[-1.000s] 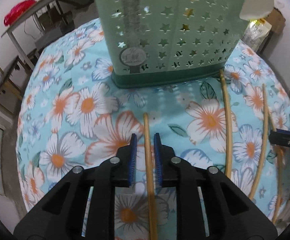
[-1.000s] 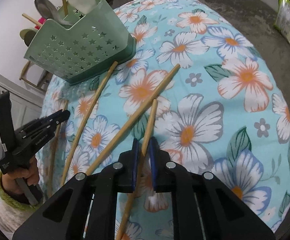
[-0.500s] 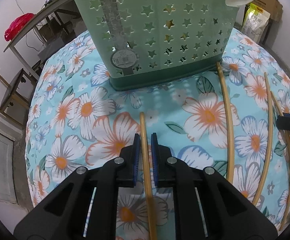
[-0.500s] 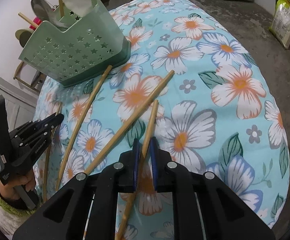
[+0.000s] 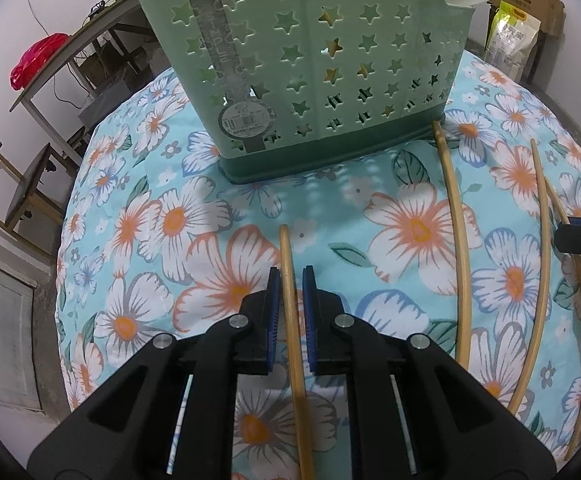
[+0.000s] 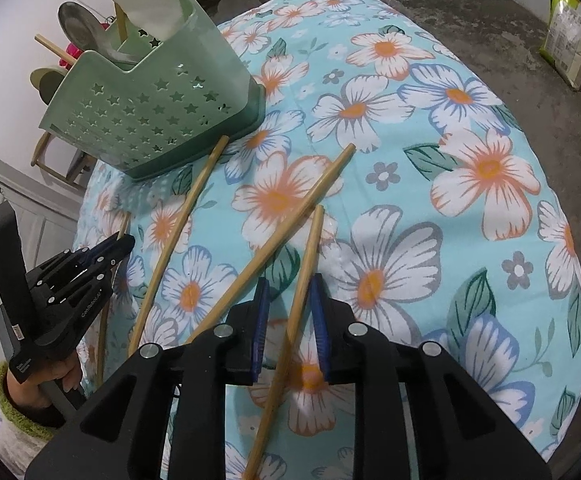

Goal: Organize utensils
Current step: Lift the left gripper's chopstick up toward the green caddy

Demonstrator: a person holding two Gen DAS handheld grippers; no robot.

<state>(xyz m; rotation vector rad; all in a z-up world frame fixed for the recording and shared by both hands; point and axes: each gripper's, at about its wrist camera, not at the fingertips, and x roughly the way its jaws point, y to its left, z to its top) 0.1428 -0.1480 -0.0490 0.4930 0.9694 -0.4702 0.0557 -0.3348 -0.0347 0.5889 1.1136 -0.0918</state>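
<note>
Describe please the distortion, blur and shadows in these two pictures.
Left wrist view: fisheye lens bends the straight bamboo chopsticks into arcs; the green star-punched plastic holder throws dappled light spots on the floral tablecloth.
Right wrist view: sharp at centre, dark round vignette at the corners; the chopstick between the opening pads looks slightly smeared low down.

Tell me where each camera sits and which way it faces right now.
Left wrist: on the left gripper, angled down at the green utensil holder; its pads flank a chopstick.
Right wrist: on the right gripper, angled down across the floral tablecloth; jaws opening around a chopstick; the left gripper and the person's hand show at left.
Shared: the holder, the loose chopsticks, the cloth.
</note>
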